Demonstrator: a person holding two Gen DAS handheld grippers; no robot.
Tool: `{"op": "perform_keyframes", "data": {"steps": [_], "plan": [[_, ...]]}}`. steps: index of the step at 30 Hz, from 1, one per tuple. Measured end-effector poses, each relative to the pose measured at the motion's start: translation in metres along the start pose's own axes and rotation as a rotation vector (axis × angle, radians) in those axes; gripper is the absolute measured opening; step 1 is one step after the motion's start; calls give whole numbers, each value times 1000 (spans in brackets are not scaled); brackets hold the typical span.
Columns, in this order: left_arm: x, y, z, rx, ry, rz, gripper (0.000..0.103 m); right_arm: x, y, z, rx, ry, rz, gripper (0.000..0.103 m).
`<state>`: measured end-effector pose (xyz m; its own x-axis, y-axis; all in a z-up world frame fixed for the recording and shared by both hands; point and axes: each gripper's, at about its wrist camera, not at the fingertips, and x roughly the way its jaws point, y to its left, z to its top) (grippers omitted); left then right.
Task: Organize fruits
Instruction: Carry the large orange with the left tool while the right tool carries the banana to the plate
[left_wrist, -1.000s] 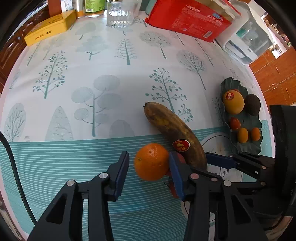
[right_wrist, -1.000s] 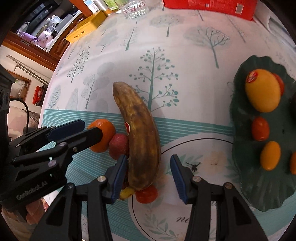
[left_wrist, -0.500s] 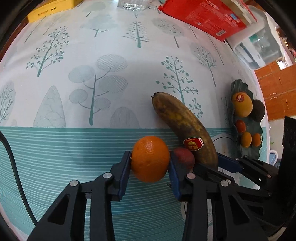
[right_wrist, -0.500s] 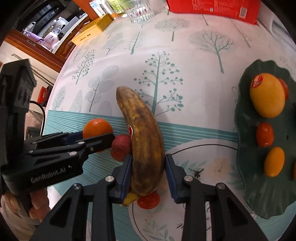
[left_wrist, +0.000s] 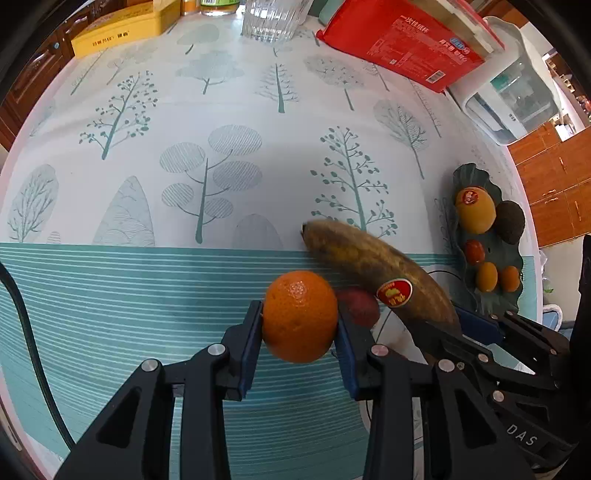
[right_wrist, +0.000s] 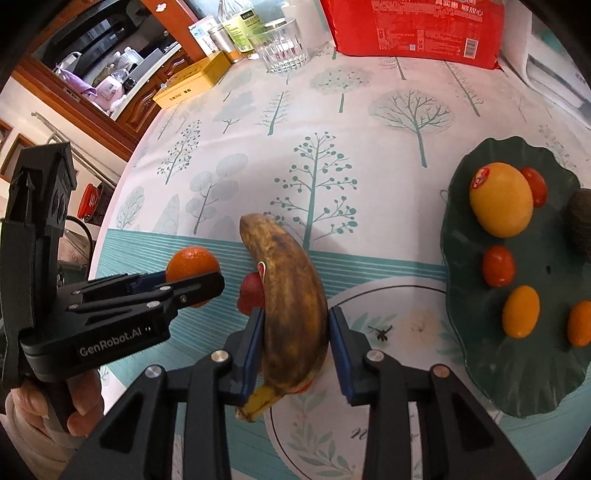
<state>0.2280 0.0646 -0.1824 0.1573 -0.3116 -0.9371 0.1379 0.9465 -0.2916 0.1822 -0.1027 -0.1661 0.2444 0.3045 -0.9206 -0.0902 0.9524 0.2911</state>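
Observation:
My left gripper (left_wrist: 298, 321) is shut on an orange (left_wrist: 299, 314) just above the striped tablecloth. In the right wrist view the same orange (right_wrist: 190, 260) shows between the left gripper's fingers (right_wrist: 199, 286). My right gripper (right_wrist: 295, 325) is shut on a brown, overripe banana (right_wrist: 291, 288), pads pressed on both sides near its stem end. In the left wrist view the banana (left_wrist: 362, 258) has a red sticker. A red fruit (right_wrist: 249, 295) lies on the cloth between orange and banana.
A dark green leaf-shaped plate (right_wrist: 517, 376) at the right holds a yellow fruit (right_wrist: 502, 201), small tomatoes, kumquats and a dark fruit. At the back stand a glass (right_wrist: 282, 46), a red package (right_wrist: 413, 29) and a yellow box (right_wrist: 192, 83). A hand (right_wrist: 79, 410) holds the left gripper.
Both grippers have closed, the left one on the orange, the right one on the banana. The banana has risen a little off the cloth.

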Motion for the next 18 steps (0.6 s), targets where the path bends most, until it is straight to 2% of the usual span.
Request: {"op": "perform_keyframes", "data": {"steps": [6, 10, 18], "plan": [[-9, -6, -7, 6, -5, -3, 35, -5, -2, -11, -25, 33, -22, 34], [-12, -10, -13, 7, -5, -2, 35, -9, -8, -18, 4, 34, -3, 34], [-29, -20, -20, 32, -31, 2, 35, -51, -8, -23, -1, -86, 6, 34]]}}
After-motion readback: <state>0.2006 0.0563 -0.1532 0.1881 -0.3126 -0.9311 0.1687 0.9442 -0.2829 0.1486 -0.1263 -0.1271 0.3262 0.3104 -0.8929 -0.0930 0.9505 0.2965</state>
